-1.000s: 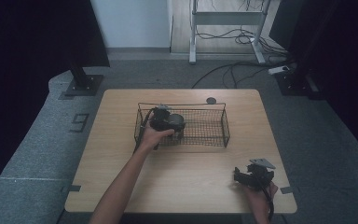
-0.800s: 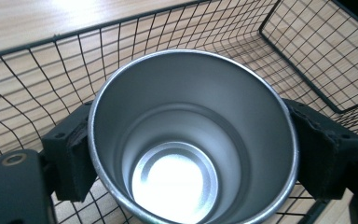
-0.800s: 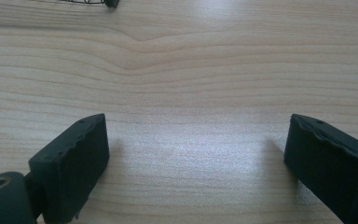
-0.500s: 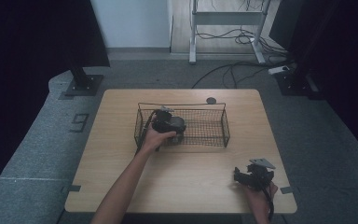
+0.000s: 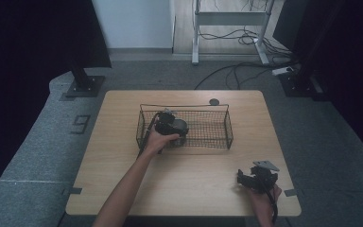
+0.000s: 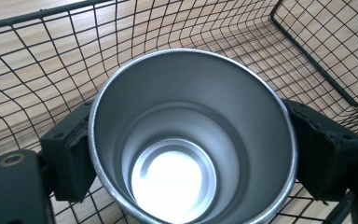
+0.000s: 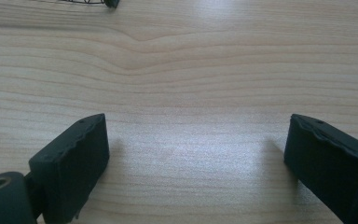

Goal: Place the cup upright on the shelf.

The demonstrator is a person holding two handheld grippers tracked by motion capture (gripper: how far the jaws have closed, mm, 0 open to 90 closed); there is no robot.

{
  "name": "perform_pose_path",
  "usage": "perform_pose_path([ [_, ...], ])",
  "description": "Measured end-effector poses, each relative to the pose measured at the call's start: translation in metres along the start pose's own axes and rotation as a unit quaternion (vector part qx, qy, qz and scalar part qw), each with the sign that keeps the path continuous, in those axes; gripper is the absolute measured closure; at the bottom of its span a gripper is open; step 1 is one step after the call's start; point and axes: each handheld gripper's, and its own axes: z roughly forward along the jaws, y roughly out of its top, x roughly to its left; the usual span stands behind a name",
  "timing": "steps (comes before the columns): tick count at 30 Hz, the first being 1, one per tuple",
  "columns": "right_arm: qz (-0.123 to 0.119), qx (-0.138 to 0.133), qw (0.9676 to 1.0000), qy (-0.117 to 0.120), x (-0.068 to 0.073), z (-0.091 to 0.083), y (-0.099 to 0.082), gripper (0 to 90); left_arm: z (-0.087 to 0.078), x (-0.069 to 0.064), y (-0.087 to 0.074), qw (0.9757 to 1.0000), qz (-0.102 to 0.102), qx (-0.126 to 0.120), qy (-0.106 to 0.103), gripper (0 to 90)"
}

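Item: steel cup (image 6: 191, 140), upright, mouth toward the camera, pinched between the two pads of the left claw (image 6: 191, 149) inside the left end of the wire basket (image 5: 220, 124). Change against the earlier high views: almost none; the left claw sits in the same corner of the basket and the right claw (image 7: 196, 154) has not shifted, which suggests a pause at placing or lifting rather than transit. Right claw: spread wide, empty, low over the bare counter (image 5: 194, 165) near its right front corner. Unclear: whether the cup's base rests on the basket floor; its outer wall is cut off, and from above the hand (image 5: 159, 141) covers it.
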Motion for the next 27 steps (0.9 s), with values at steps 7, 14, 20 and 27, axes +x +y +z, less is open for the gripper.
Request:
perform_pose_path([
  [7, 0.0, 0.0, 1.0, 0.0, 0.0, 0.0, 0.0, 6.5, -0.006, -0.001, 0.001, 1.0, 0.001, -0.007, -0.002, 11.5],
  [14, 0.0, 0.0, 1.0, 0.0, 0.0, 0.0, 0.0, 6.5, -0.017, -0.003, 0.004, 0.9995, -0.001, -0.032, 0.002, 9.1],
  [20, 0.0, 0.0, 1.0, 0.0, 0.0, 0.0, 0.0, 6.5, -0.03, -0.003, 0.006, 0.9987, 0.002, -0.051, 0.004, 8.7],
  [27, 0.0, 0.0, 1.0, 0.0, 0.0, 0.0, 0.0, 6.5, -0.047, -0.006, 0.001, 0.9974, 0.014, -0.068, 0.017, 9.5],
])
